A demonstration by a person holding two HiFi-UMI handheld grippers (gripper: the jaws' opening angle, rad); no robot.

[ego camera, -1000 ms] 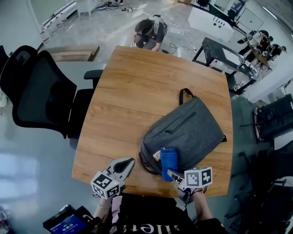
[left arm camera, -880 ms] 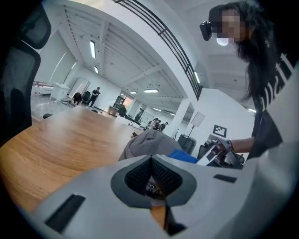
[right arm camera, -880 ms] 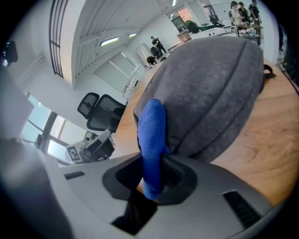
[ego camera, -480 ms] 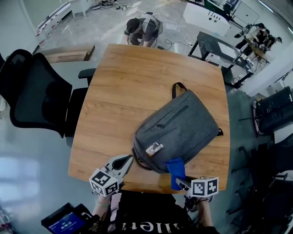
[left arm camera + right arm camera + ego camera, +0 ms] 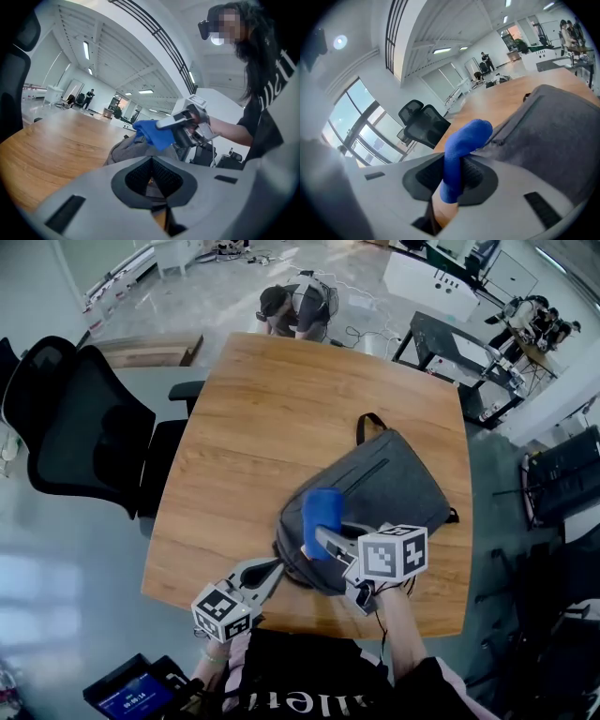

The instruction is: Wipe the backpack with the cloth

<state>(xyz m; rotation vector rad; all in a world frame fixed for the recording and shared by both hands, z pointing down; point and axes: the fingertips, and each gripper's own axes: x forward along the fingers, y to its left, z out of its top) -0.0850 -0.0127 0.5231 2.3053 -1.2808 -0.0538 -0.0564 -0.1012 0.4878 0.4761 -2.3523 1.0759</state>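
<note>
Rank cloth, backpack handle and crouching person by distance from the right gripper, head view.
1. Blue cloth, clamped in the right gripper.
2. Backpack handle, farther up the table.
3. Crouching person, beyond its far edge.

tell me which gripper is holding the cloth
The right gripper: its jaws are shut on the blue cloth, held over the grey backpack. The left gripper has its jaws together on nothing, beside the backpack.

The person wears a black top [image 5: 317, 669] (white lettering across it).
</note>
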